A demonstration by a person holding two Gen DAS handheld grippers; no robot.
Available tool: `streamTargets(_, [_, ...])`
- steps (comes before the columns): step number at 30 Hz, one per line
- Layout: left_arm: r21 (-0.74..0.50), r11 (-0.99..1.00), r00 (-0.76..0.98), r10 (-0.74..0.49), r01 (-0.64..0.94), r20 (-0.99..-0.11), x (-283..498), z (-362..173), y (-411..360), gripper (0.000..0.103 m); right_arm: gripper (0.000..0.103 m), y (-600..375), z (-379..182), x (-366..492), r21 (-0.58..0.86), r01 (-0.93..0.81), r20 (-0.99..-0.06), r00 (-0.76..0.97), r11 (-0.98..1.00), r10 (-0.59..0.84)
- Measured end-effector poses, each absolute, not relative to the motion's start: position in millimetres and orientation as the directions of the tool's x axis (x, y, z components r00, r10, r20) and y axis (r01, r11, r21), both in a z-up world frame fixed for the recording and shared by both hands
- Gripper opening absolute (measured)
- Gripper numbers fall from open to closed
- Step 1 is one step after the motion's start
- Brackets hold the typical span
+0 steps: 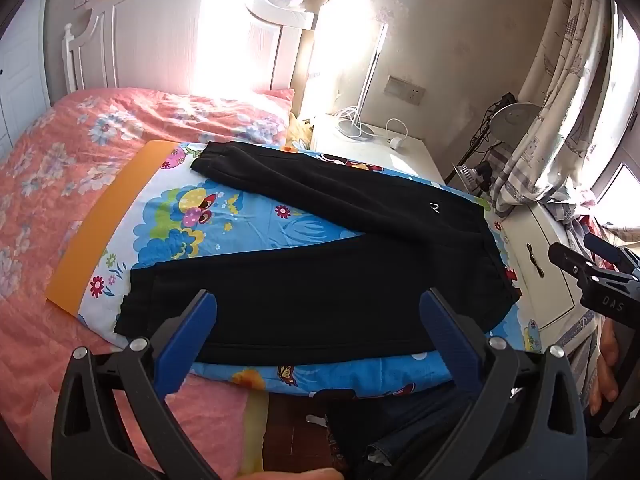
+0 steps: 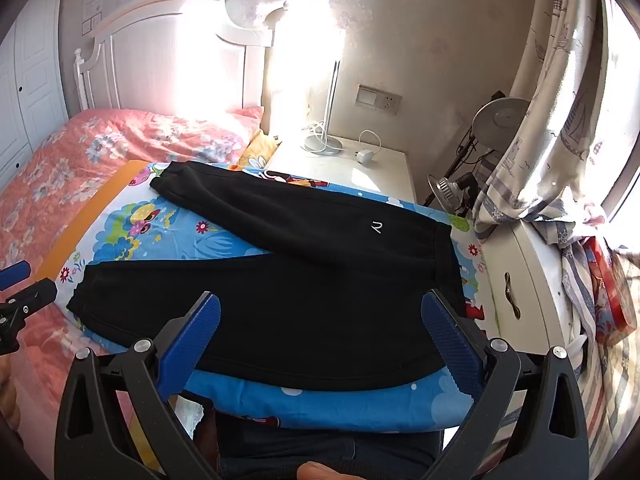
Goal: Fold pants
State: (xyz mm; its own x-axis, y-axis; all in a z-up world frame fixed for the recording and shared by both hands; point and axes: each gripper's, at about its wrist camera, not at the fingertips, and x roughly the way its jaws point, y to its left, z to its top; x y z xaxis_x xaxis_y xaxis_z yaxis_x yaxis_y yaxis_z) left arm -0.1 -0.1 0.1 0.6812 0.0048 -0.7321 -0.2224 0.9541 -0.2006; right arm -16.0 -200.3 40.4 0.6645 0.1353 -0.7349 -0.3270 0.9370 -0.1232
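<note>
Two legs of the black pants [image 1: 340, 276] spread apart in a V on a bright cartoon-print sheet [image 1: 224, 220] laid over the pink floral bedspread [image 1: 60, 152]. Their waistband lies toward the white nightstand [image 1: 384, 148]; the cuffs point toward an orange board [image 1: 100, 220]. A small white logo [image 2: 376, 227] marks the far leg near the waist. The fabric lies flat and matte. The left gripper [image 1: 318, 344] hovers over the near leg, jaws spread wide, holding nothing. The right gripper [image 2: 320, 344] is likewise wide open and empty.
</note>
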Motion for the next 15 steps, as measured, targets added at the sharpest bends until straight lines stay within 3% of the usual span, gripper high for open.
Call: streamTargets(15, [-0.201, 0.954, 0.683, 0.006, -0.223, -0.73, -2.7, -3.3, 1.1, 0.101, 0.097, -200.2, 40.4, -16.0, -0.127, -0.326, -0.735, 0.665, 0.937, 0.132])
